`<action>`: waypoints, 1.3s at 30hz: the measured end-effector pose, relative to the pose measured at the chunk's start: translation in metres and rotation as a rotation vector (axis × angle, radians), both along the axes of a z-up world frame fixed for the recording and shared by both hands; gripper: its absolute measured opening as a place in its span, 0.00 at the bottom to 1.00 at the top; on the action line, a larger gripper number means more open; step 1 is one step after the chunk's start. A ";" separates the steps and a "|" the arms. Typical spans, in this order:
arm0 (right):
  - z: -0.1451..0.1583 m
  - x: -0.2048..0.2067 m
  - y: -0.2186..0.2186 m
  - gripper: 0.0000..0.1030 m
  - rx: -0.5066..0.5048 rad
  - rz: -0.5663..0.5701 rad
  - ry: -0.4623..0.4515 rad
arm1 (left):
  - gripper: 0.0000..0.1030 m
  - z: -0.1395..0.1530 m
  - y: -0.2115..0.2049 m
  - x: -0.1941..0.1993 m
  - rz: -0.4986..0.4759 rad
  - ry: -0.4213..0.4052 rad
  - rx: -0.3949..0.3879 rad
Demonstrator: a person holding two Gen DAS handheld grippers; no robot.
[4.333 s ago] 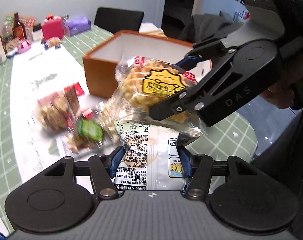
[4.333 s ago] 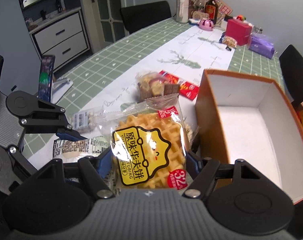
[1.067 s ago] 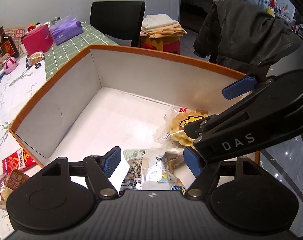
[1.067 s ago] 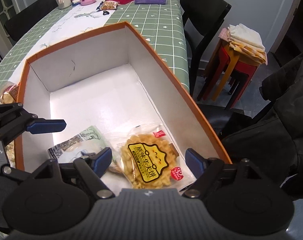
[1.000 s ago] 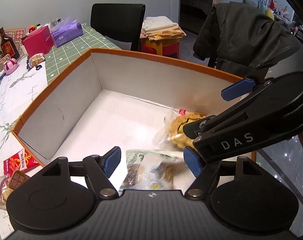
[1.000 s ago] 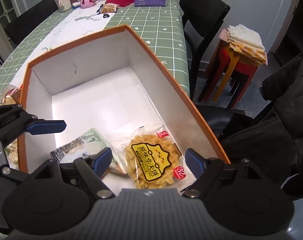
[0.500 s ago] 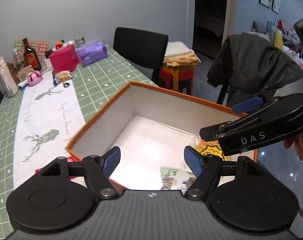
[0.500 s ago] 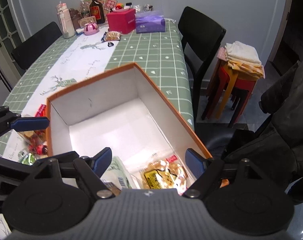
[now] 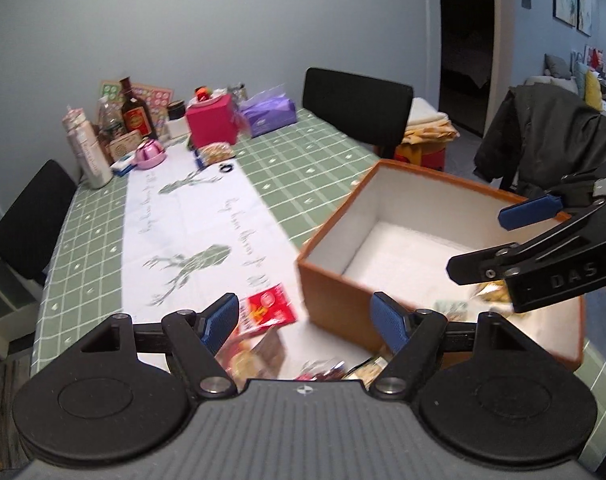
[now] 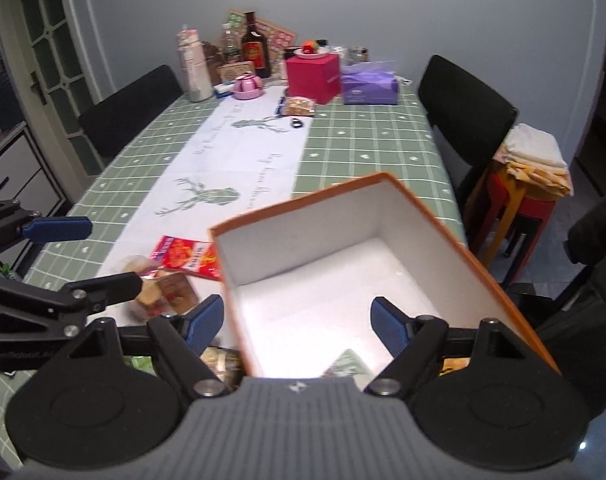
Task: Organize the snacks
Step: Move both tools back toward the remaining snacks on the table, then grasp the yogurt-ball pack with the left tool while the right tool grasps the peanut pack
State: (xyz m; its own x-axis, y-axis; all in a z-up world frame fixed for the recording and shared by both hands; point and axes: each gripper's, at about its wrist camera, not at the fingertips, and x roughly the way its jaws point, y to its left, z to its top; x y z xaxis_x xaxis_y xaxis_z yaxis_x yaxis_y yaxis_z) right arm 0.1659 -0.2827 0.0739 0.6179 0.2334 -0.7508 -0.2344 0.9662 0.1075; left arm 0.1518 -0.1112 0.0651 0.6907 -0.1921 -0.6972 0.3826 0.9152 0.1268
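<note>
Both grippers higher above the box (image 10: 443,220), fingers (image 9: 219,318) spread empty, left opening; waffle pack (image 9: 491,292) left-view only

An open orange box (image 10: 435,216) holds two snack packets; more snacks (image 10: 183,256) lie just beside it.

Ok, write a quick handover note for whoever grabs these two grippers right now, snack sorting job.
Left gripper: nothing between the pads, jaws opening, over the loose snacks beside the box.
Right gripper: open, empty, over the near end of the orange box.
In the box: two packets, the green-printed packet and the yellow waffle packet, at the near end.
Still on the table runner left of the box: the red packet, the clear bag of mixed pieces, and a few more packets partly hidden behind the gripper bodies.
Done: two in. Left: move the remaining snacks into the box.
</note>
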 end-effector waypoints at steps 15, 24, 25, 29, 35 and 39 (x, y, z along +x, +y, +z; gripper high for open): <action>-0.045 -0.026 0.083 0.76 -0.057 0.166 0.080 | 0.85 -0.050 0.081 -0.027 0.007 0.118 -0.009; -0.088 -0.029 0.097 0.76 -0.113 0.089 0.118 | 0.85 -0.091 0.118 -0.046 -0.082 0.214 -0.008; -0.093 -0.029 0.098 0.76 -0.122 0.077 0.118 | 0.85 -0.096 0.122 -0.048 -0.091 0.227 -0.006; -0.107 -0.031 0.107 0.76 -0.173 0.065 0.113 | 0.85 -0.107 0.130 -0.058 -0.145 0.237 0.043; -0.116 -0.026 0.111 0.77 -0.185 0.029 0.127 | 0.85 -0.119 0.142 -0.060 -0.159 0.318 0.057; -0.124 -0.024 0.115 0.78 -0.214 0.007 0.144 | 0.85 -0.123 0.144 -0.062 -0.171 0.345 0.085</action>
